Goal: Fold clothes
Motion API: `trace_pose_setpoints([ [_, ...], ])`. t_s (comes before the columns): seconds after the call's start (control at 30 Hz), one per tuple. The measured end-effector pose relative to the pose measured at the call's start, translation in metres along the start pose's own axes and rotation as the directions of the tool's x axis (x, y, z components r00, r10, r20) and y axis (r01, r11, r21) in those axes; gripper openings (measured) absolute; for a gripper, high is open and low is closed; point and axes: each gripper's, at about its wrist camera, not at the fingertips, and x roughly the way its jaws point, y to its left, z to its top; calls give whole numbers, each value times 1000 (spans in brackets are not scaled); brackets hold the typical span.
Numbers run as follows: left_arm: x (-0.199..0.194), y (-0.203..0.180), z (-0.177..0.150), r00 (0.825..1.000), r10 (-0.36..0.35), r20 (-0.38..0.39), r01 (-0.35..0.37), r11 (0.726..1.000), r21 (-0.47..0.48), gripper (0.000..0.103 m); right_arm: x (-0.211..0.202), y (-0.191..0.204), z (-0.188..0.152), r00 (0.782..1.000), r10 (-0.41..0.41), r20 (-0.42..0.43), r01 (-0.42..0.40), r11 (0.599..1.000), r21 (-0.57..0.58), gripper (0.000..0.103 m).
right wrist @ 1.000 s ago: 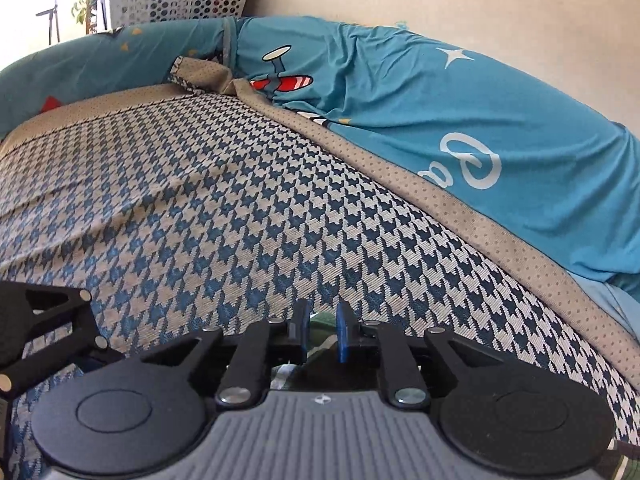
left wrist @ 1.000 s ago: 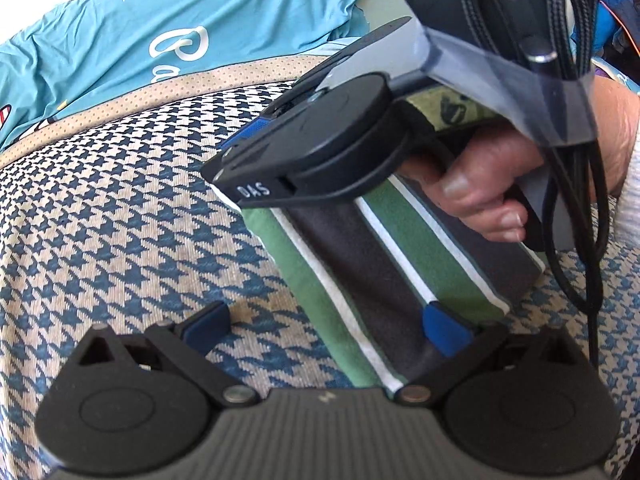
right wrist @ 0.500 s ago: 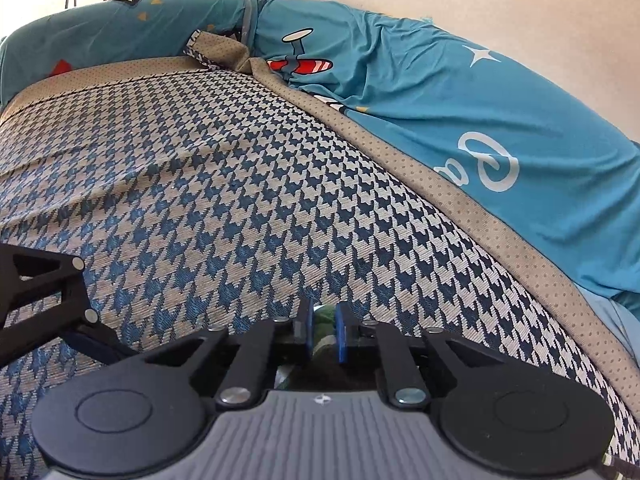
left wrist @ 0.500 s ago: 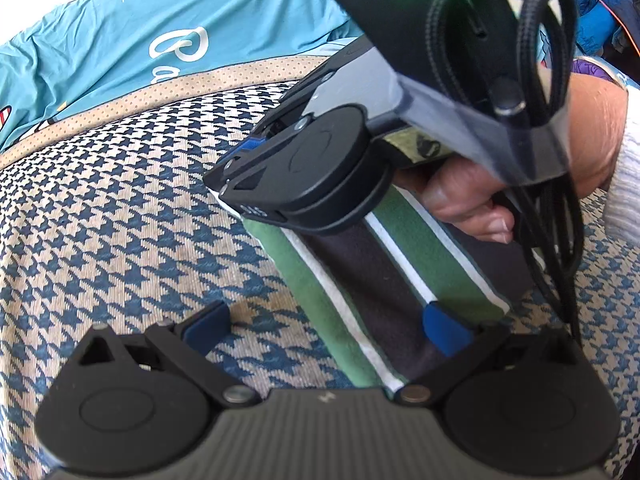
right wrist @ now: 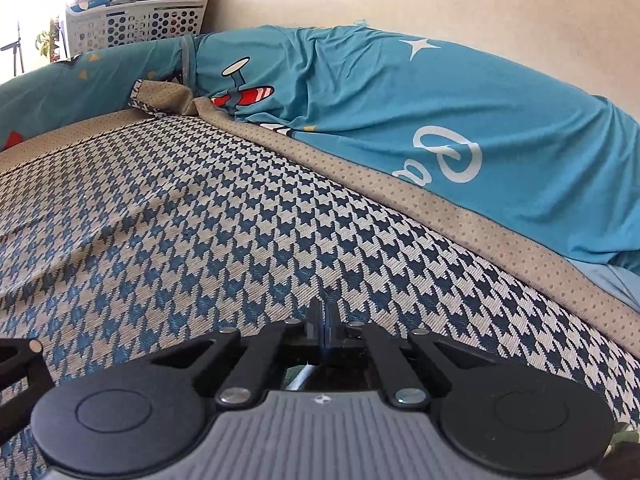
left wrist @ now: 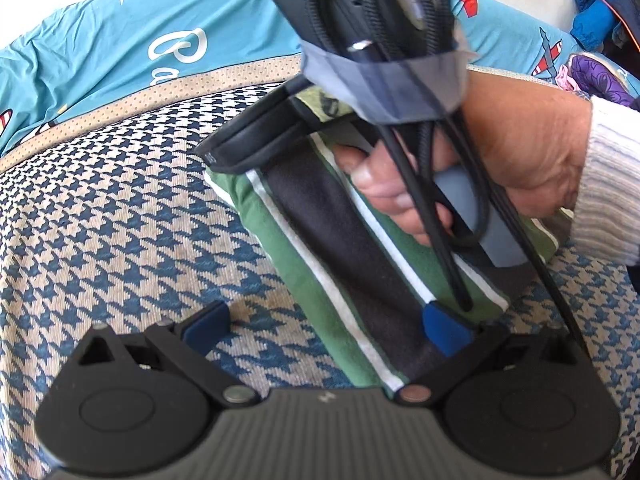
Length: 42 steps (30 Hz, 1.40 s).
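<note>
On the blue-and-beige houndstooth bed cover [left wrist: 120, 216], folded green, black and white striped garment [left wrist: 344, 264], left hand-held gripper [left wrist: 326, 326] spread over it, right hand-held gripper [right wrist: 323, 326] pressed together.

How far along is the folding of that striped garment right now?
Done: the striped garment lies as a compact folded bundle on the houndstooth cover. In hand: the right gripper is shut, with no cloth visible between its fingers, its hand over the bundle; the left gripper is open, one finger resting on the bundle. Left: lifting both away, perhaps a final smoothing. No other garment to fold can be made out.
</note>
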Motion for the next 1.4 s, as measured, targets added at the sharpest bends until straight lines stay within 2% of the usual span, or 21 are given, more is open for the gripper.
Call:
trace_pose_setpoints([
  [0.2, -4, 0, -1, 1000, -10, 2, 10, 1000, -15, 103, -16, -21, 7, 1000, -6, 12, 5, 997, 81, 0],
  [0.33, -8, 8, 2, 999, -44, 7, 45, 996, -80, 103, -41, -33, 7, 1000, -12, 25, 9, 993, 118, 1],
  [0.47, -11, 17, 6, 998, -56, 18, 58, 988, -141, 103, -67, -30, 1, 1000, -9, 21, 7, 993, 116, 2],
  [0.63, -16, 22, 9, 998, -54, 35, 59, 986, -159, 103, -96, -18, -14, 1000, 1, 0, -1, 990, 140, 4],
  [0.7, -16, 22, 9, 998, -53, 23, 56, 986, -156, 103, -99, -13, -20, 1000, 7, -8, -6, 991, 136, 8],
  [0.8, -19, 28, 8, 999, -46, -7, 44, 986, -163, 103, -94, -12, -24, 999, 21, -34, -16, 992, 128, 8],
  [0.97, -28, 51, 8, 1000, -8, -10, 5, 976, -218, 103, -93, -12, -26, 998, 54, -44, -48, 990, 134, 8],
  [1.07, -29, 71, 17, 1000, 8, 1, -7, 957, -291, 103, -95, -11, -28, 997, 59, -45, -53, 991, 126, 8],
  [1.23, -30, 97, 38, 994, 92, 55, -65, 927, -370, 103, -97, -6, -29, 996, 80, -41, -75, 990, 122, 14],
  [1.4, -18, 102, 52, 990, 120, 69, -84, 918, -387, 103, -92, 9, -33, 993, 102, -65, -95, 990, 100, 14],
])
